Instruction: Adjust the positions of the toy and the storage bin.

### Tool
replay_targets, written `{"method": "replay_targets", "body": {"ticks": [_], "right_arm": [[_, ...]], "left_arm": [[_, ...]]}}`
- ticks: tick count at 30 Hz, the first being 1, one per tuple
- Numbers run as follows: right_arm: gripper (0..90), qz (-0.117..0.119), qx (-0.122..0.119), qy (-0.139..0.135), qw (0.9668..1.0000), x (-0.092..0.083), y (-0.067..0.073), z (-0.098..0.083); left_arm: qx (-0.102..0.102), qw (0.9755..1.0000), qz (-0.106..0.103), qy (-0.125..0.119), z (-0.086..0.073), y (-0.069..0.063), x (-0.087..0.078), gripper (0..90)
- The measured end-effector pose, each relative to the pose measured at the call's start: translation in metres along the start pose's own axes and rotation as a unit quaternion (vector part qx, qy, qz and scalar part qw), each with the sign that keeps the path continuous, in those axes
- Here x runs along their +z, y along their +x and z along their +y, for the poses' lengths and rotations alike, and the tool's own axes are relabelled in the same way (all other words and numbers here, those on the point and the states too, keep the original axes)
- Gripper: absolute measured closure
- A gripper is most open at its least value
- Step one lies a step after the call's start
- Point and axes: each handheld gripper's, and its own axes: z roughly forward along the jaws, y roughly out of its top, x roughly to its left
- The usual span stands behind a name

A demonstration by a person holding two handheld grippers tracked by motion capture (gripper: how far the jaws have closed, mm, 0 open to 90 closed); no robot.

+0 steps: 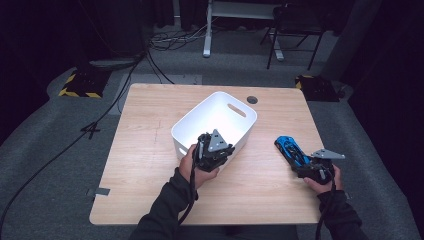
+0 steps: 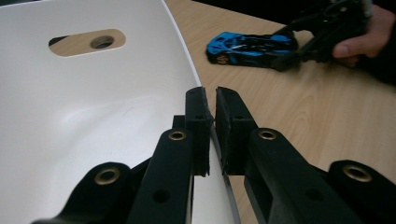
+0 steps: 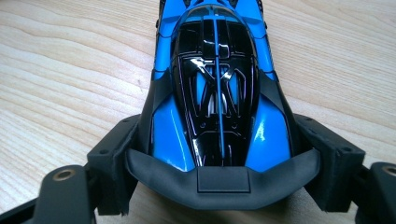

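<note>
Down at lower centre of the high view, the left gripper (image 1: 214, 149) pinches the near rim of the white bin (image 1: 200, 111), one jaw inside the wall and one outside. At lower right, the right gripper (image 1: 306, 165) clamps the rear of the blue toy car (image 1: 289, 147), which rests on the wooden table (image 1: 145, 150), well apart from the bin.

No text, label, brand, number or sign can be read anywhere: the small mark on the blue toy car (image 2: 252, 48) is too blurred.
</note>
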Motion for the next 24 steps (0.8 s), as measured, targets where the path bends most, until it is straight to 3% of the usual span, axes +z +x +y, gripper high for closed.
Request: {"method": "replay_targets", "body": {"ticks": [3,4,5,6,7,8,9,10,14,17,18,19,20,22,23,24], "right_arm": [[23.8,0.0,0.0,0.0,1.0,0.0,0.0,0.0],[23.8,0.0,0.0,0.0,1.0,0.0,0.0,0.0],[23.8,0.0,0.0,0.0,1.0,0.0,0.0,0.0],[23.8,0.0,0.0,0.0,1.0,0.0,0.0,0.0],[23.8,0.0,0.0,0.0,1.0,0.0,0.0,0.0],[23.8,0.0,0.0,0.0,1.0,0.0,0.0,0.0],[23.8,0.001,0.0,0.0,1.0,0.0,0.0,0.0],[23.8,0.001,0.0,0.0,1.0,0.0,0.0,0.0],[23.8,0.001,0.0,0.0,1.0,0.0,0.0,0.0],[23.8,0.001,0.0,0.0,1.0,0.0,0.0,0.0],[23.8,0.001,0.0,0.0,1.0,0.0,0.0,0.0],[23.8,0.001,0.0,0.0,1.0,0.0,0.0,0.0],[23.8,0.001,0.0,0.0,1.0,0.0,0.0,0.0],[23.8,0.001,0.0,0.0,1.0,0.0,0.0,0.0],[23.8,0.001,0.0,0.0,1.0,0.0,0.0,0.0],[23.8,0.001,0.0,0.0,1.0,0.0,0.0,0.0]], "left_arm": [[0.028,0.9985,-0.047,0.006,0.002,-0.001,0.001,84.5],[0.028,0.9985,-0.047,0.006,0.002,-0.001,0.001,84.5],[0.051,0.9957,-0.077,0.012,0.003,0.002,0.001,84.7],[0.051,0.9957,-0.077,0.012,0.003,0.002,0.001,85.0],[0.08,0.9929,-0.087,0.012,0.004,0.003,0.001,85.3],[0.08,0.9929,-0.087,0.012,0.004,0.003,0.001,85.9],[0.097,0.9913,-0.086,0.02,0.004,0.006,-0.002,86.3],[0.099,0.9913,-0.084,0.024,0.004,0.007,-0.003,86.3],[0.098,0.9928,-0.061,0.03,0.003,0.009,-0.007,81.8],[0.078,0.9966,-0.024,0.012,-0.003,0.014,-0.012,71.9],[0.078,0.9966,-0.024,0.012,-0.003,0.014,-0.012,59.0],[0.052,0.9986,-0.005,0.002,-0.005,0.017,-0.014,59.0],[0.035,0.9993,-0.003,-0.013,-0.008,0.019,-0.016,47.7],[0.011,0.9987,0.029,-0.04,-0.015,0.02,-0.027,33.8],[0.011,0.9987,0.029,-0.04,-0.015,0.02,-0.027,27.4],[-0.011,0.9971,0.044,-0.061,-0.023,0.019,-0.038,27.1]]}}
